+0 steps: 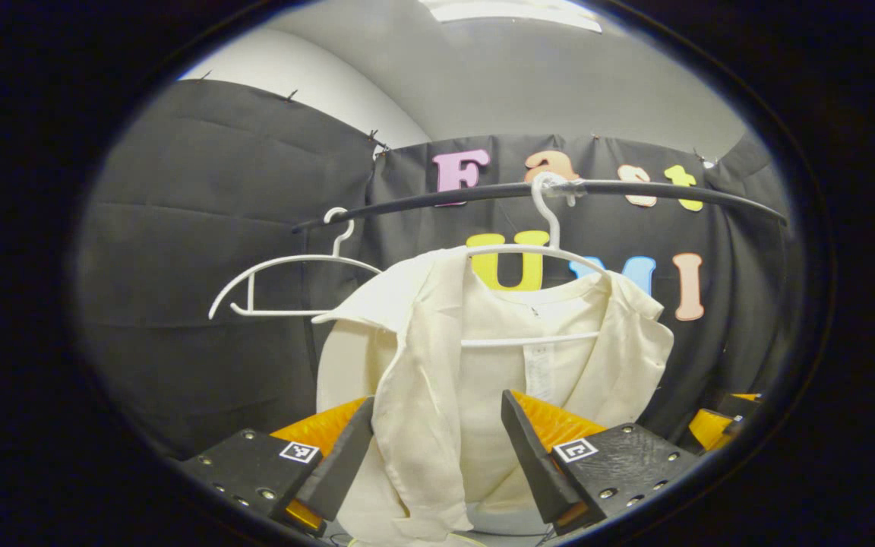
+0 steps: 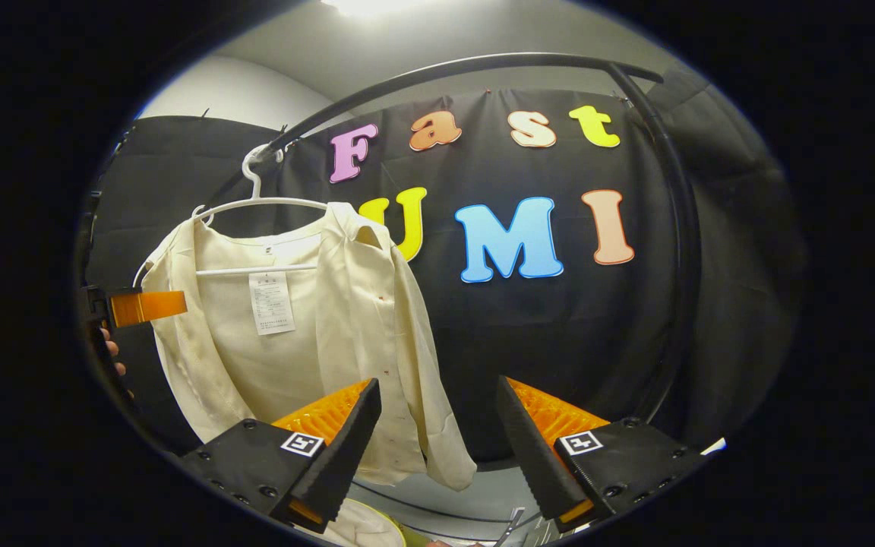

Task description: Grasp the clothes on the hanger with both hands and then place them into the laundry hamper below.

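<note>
Cream shirt is seen hung on a white hanger under the black rail. Left gripper and right gripper are both held apart, nothing clamped. Approach step judged; closing on the shirt's fabric is called for next.

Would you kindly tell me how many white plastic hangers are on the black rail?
2: one bare white plastic hanger at the rail's left end, and one white plastic hanger near the middle, carrying the cream shirt. None seem hidden.
</note>
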Tool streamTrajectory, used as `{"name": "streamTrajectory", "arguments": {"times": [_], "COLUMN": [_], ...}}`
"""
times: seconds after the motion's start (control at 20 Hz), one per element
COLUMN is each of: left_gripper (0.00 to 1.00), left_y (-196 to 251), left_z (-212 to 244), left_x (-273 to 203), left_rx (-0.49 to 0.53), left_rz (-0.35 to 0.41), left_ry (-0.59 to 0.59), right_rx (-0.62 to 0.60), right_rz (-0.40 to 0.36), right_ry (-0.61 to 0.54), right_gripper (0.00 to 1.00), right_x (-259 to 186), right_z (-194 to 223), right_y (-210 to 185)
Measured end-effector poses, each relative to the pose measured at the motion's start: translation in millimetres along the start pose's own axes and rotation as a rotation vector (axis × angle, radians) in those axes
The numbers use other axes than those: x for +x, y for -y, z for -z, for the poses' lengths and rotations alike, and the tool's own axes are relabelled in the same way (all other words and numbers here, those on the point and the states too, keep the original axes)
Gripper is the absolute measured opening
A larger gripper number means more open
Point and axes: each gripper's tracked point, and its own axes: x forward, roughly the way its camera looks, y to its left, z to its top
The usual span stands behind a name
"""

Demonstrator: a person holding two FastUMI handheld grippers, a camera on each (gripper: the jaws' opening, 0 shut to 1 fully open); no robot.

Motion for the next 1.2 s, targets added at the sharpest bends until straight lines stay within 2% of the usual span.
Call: {"name": "streamTrajectory", "arguments": {"times": [0.15,0.2,0.3,0.35,0.45,0.5,0.55,0.65,0.75,0.8,0.85,0.95,1.0,1.05,1.1,1.15,1.2], "left_gripper": [0.95,0.95,0.96,0.95,0.95,0.95,0.85,0.64,0.64,0.52,0.41,0.19,0.21,0.22,0.22,0.21,0.11], "left_y": [4,4,-2,-1,-3,-4,-9,-16,-20,-22,-25,-20,-17,-14,-13,-20,-20], "left_z": [-3,-4,-3,-2,-1,-2,-2,-1,-1,-3,-3,-2,-1,1,1,0,-4], "left_x": [21,28,37,42,49,50,51,55,56,58,61,58,57,53,51,46,49], "left_rx": [-0.01,-0.007,0.015,0.022,0.023,0.026,0.034,0.038,0.048,0.049,0.055,0.059,0.061,0.067,0.075,0.088,0.078], "left_rz": [-0.041,-0.059,-0.12,-0.145,-0.176,-0.182,-0.21,-0.226,-0.239,-0.244,-0.245,-0.23,-0.219,-0.213,-0.212,-0.249,-0.23], "left_ry": [0.017,0.026,0.035,0.038,0.04,0.04,0.041,0.037,0.029,0.029,0.03,0.029,0.024,0.019,0.013,0.018,0.017], "right_rx": [-0.021,-0.026,-0.026,-0.024,-0.024,-0.027,-0.029,-0.027,-0.019,-0.015,-0.012,-0.013,-0.016,-0.016,-0.017,-0.019,-0.021], "right_rz": [-0.04,-0.053,-0.078,-0.09,-0.106,-0.112,-0.118,-0.124,-0.137,-0.148,-0.165,-0.196,-0.212,-0.229,-0.246,-0.259,-0.274], "right_ry": [-0.001,-0.001,-0.013,-0.02,-0.031,-0.04,-0.047,-0.047,-0.048,-0.052,-0.057,-0.068,-0.074,-0.078,-0.079,-0.076,-0.073], "right_gripper": [0.97,0.93,0.93,0.97,0.97,0.93,0.97,0.93,0.97,0.93,0.97,0.93,0.97,0.93,0.97,0.97,0.93], "right_x": [14,19,27,32,40,44,46,52,57,61,62,64,64,64,63,64,65], "right_z": [3,4,10,12,18,21,23,23,23,24,28,33,35,38,38,37,35], "right_y": [-1,-1,0,0,2,3,4,6,4,2,-3,-9,-12,-17,-21,-24,-28]}}
